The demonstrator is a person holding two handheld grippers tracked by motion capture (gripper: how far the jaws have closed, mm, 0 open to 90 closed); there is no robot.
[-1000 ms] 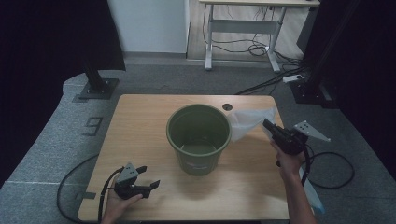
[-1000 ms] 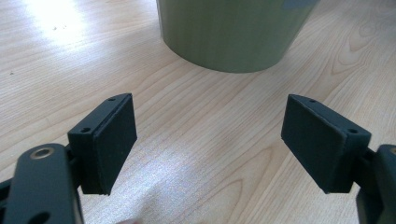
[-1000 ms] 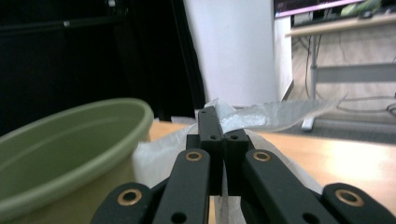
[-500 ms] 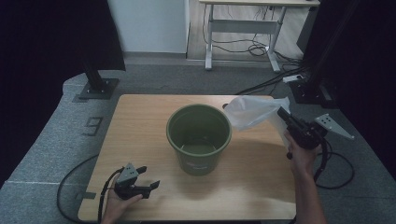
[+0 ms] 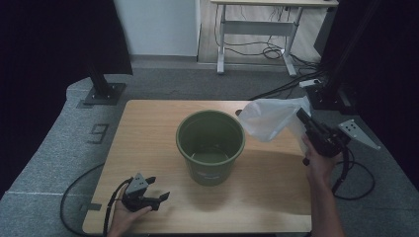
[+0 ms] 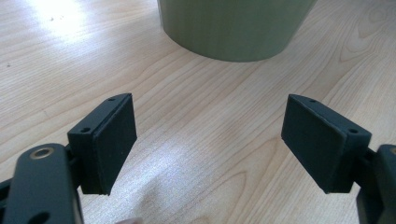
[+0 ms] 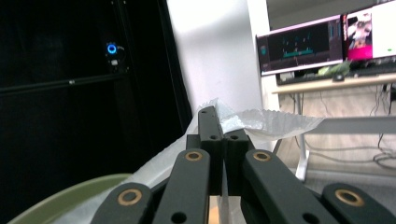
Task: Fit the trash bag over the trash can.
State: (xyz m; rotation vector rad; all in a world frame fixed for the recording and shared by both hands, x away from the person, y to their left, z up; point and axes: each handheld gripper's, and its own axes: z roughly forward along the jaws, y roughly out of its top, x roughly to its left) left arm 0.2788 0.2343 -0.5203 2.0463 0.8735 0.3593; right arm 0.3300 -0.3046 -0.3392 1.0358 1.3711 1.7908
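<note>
Pinching a white plastic bag (image 5: pixel 269 118), the right gripper (image 5: pixel 302 117) is seen raised above the bench (image 5: pixel 148 128) at its right edge, in the high view. Its fingers (image 7: pixel 210 128) are pressed together w/ the thin film clamped between them; in the right gripper view the bag's crinkled edge (image 7: pixel 275 122) is seen spreading out beyond the fingertips. The bag is held in the air, hanging just beside and above the right rim of the green bucket (image 5: pixel 211 145); whether film and rim are touching cannot be told. The bucket is stood upright approx. at the middle of the bench, open end up.

The left gripper (image 5: pixel 157 190) is held low at the near left corner of the bench, well apart from the bucket, pointed toward it. Its fingers (image 6: pixel 109 140) are spread wide apart, nothing between them & nothing touched; bare wood grain is seen in the gap, and the bucket's lower wall (image 6: pixel 233 28) is seen farther ahead in the left gripper view. A cable (image 5: pixel 81 182) is trailed from this gripper off the bench's left side.
</note>
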